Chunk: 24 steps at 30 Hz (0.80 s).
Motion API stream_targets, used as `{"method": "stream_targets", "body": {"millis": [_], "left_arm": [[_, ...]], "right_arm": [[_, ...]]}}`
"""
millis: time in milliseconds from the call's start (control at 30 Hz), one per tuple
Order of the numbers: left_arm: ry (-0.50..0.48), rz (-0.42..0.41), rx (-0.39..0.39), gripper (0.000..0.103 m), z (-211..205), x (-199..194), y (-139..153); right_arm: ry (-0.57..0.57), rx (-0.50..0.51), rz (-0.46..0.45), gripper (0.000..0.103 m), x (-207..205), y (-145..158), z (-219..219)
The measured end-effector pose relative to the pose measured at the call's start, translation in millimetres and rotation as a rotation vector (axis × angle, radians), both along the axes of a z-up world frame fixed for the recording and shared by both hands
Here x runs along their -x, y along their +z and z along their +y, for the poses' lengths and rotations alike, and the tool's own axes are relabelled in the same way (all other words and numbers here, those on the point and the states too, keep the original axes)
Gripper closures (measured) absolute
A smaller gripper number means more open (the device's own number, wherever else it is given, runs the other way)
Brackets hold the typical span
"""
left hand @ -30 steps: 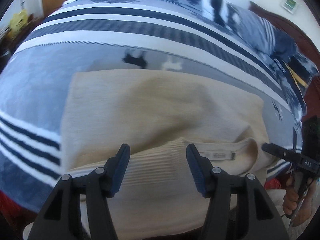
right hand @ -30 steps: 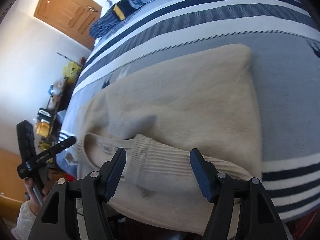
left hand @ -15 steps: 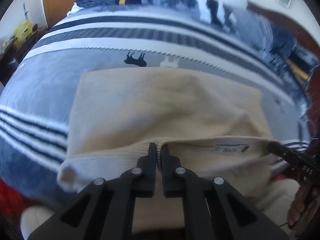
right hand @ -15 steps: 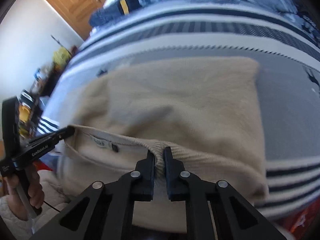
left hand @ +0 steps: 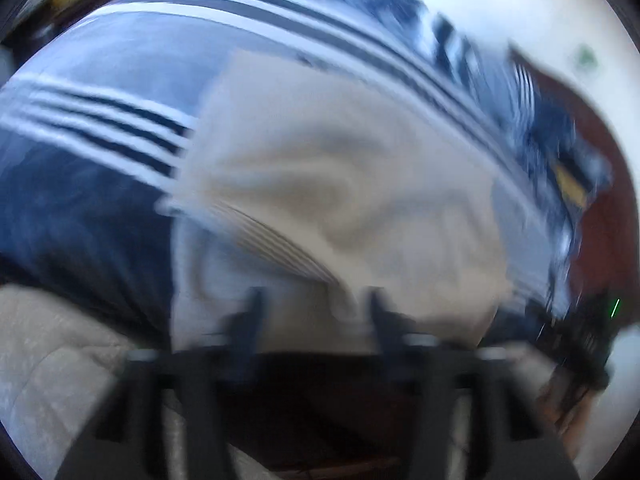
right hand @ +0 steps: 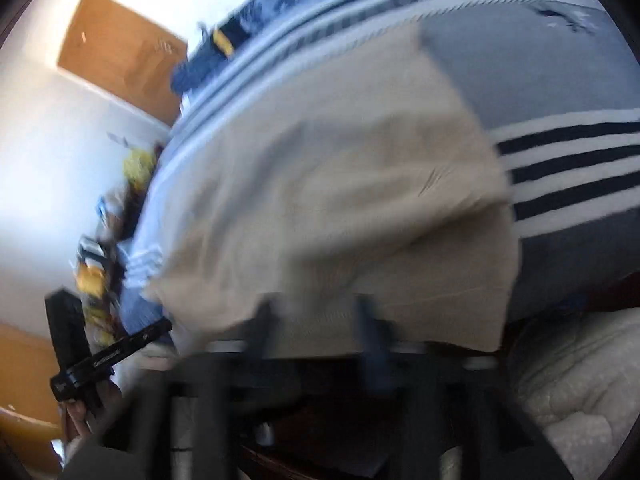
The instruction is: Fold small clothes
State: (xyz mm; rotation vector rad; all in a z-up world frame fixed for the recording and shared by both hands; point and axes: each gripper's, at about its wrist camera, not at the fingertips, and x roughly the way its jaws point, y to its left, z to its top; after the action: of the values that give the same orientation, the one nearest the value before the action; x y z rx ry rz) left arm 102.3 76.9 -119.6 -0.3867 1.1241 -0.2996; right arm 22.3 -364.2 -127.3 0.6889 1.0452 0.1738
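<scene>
A beige knit sweater (left hand: 340, 184) lies folded on the striped blue and white bedspread (left hand: 96, 80). Both views are blurred by motion. My left gripper (left hand: 312, 304) is open at the sweater's near edge, with a ribbed fold (left hand: 280, 248) just ahead of its fingers. In the right wrist view the sweater (right hand: 340, 184) fills the middle. My right gripper (right hand: 316, 316) is open at its near edge, holding nothing. The left gripper also shows at the lower left of the right wrist view (right hand: 112, 356).
A wooden door (right hand: 120, 56) and cluttered items (right hand: 96, 276) lie to the left of the bed. Dark blue bedding (left hand: 560, 140) lies at the bed's far side. A dark red headboard (left hand: 600, 220) is at the right. A pale quilted fabric (right hand: 580, 380) is near the bed's edge.
Both grippers were shut on the sweater's neck edge half a second ago. Both have now opened and let it go, and the views have swung and pulled back.
</scene>
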Motion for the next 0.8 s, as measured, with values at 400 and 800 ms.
{"method": "stream_targets", "body": {"millis": [400, 800], "left_arm": [[0.160, 0.175, 0.134, 0.055, 27.4, -50.2, -43.5], [0.170, 0.090, 0.174, 0.099, 59.6, -30.7, -32.8]], "right_arm": [[-0.212, -0.160, 0.058, 0.033, -12.1, -37.2, -54.6], [-0.250, -0.084, -0.008, 0.099, 8.1, -12.5, -67.8]]}}
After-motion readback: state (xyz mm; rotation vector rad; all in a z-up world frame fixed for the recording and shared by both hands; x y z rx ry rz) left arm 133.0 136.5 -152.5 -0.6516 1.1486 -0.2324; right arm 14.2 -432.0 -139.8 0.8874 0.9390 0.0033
